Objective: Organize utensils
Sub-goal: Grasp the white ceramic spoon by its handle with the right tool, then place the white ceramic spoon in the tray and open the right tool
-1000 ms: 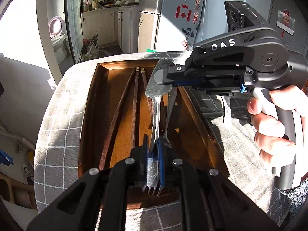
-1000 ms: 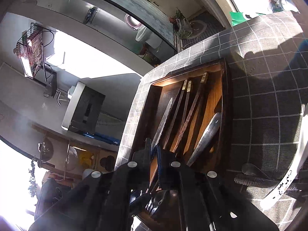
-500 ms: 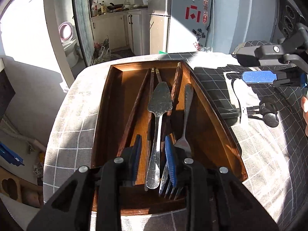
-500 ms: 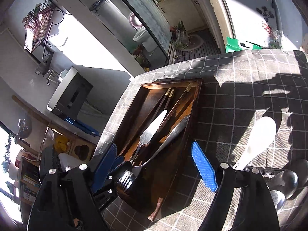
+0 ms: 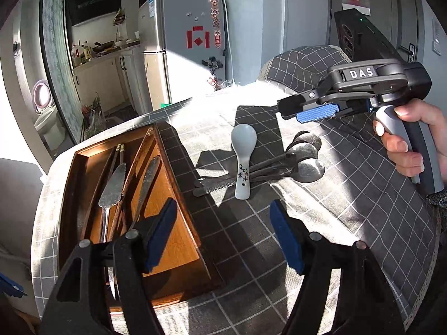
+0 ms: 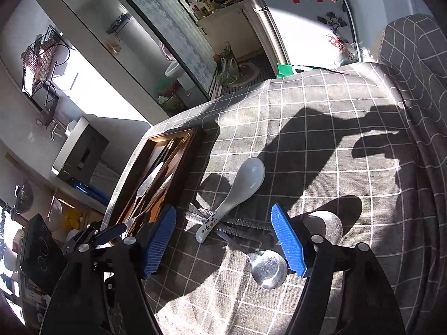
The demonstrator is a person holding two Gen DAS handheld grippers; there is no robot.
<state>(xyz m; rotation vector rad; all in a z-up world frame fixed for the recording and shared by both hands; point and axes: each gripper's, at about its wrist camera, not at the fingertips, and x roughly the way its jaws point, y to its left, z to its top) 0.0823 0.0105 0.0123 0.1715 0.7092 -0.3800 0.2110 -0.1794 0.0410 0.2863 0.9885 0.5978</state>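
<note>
One wooden tray [image 5: 178, 184] is holding two chopstick pairs, one cake server [image 5: 111, 187] and one fork [image 5: 148, 176]; one white ceramic spoon [image 5: 242, 150] and three metal spoons [image 5: 304, 156] are lying outside.

Both grippers are off the wooden tray [image 5: 178, 195] now and out over the checked tablecloth [image 5: 321, 209]. The left gripper [image 5: 223, 237], clamped on the cake server [image 5: 111, 187] a second ago, has just been opening, with nothing between its blue pads. The server lies in the tray beside the fork [image 5: 148, 176]. The right gripper [image 6: 223, 240], shut at the tray before, sprang wide and has just been closing a little, empty, above the white ceramic spoon [image 6: 237, 189] and metal spoons [image 6: 268, 268].
</note>
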